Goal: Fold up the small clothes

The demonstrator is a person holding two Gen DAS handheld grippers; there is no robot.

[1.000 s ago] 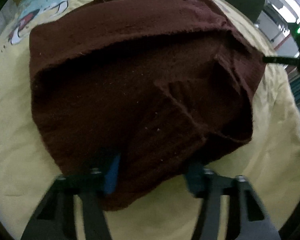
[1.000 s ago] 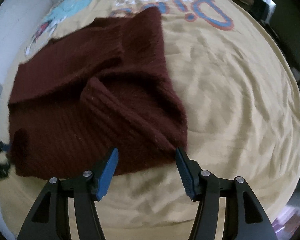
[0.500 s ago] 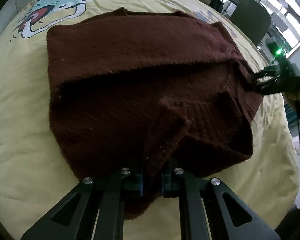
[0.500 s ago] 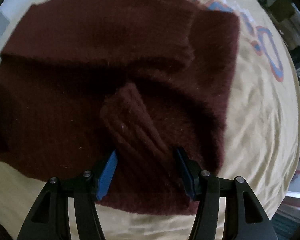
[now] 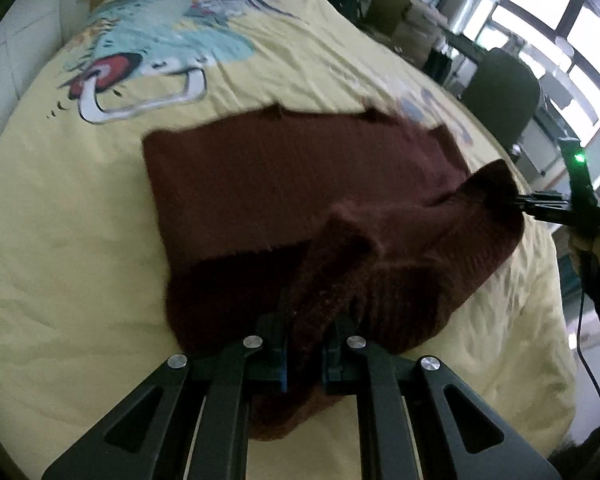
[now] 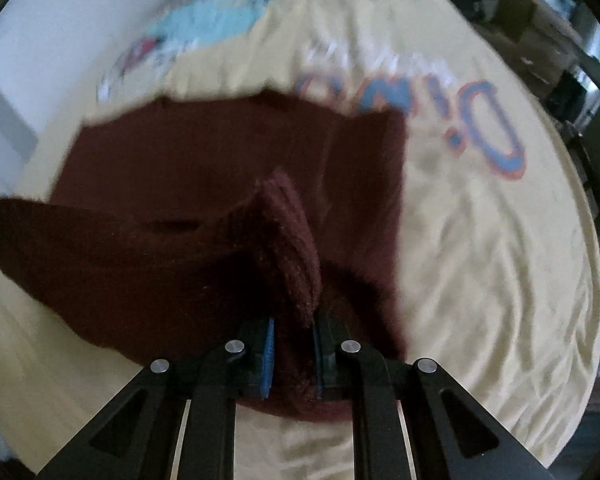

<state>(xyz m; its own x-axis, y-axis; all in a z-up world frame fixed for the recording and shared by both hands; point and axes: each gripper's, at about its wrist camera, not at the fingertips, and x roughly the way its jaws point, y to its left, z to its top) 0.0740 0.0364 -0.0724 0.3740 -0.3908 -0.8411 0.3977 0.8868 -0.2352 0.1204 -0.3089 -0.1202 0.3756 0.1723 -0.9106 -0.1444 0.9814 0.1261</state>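
Note:
A dark maroon knitted sweater (image 5: pixel 284 184) lies on a yellow printed bedsheet (image 5: pixel 60 240). My left gripper (image 5: pixel 304 356) is shut on a bunched ribbed edge of the sweater at its near side and holds it off the sheet. In the left wrist view my right gripper (image 5: pixel 540 206) shows at the far right, pinching another raised corner. In the right wrist view the sweater (image 6: pixel 180 184) fills the middle, and my right gripper (image 6: pixel 292 356) is shut on a ribbed fold of it. The near edge hangs lifted between the two grippers.
The bedsheet (image 6: pixel 480 240) carries a cartoon print (image 5: pixel 160 52) and blue-orange lettering (image 6: pixel 488 120). A dark chair (image 5: pixel 500 92), boxes and windows stand beyond the bed at the back right. A white wall (image 6: pixel 40 40) borders the left side.
My right gripper has shut on the sweater's ribbed fold. Both grippers have lifted and pulled back, raising the near edge; more bedsheet now shows beyond the sweater.

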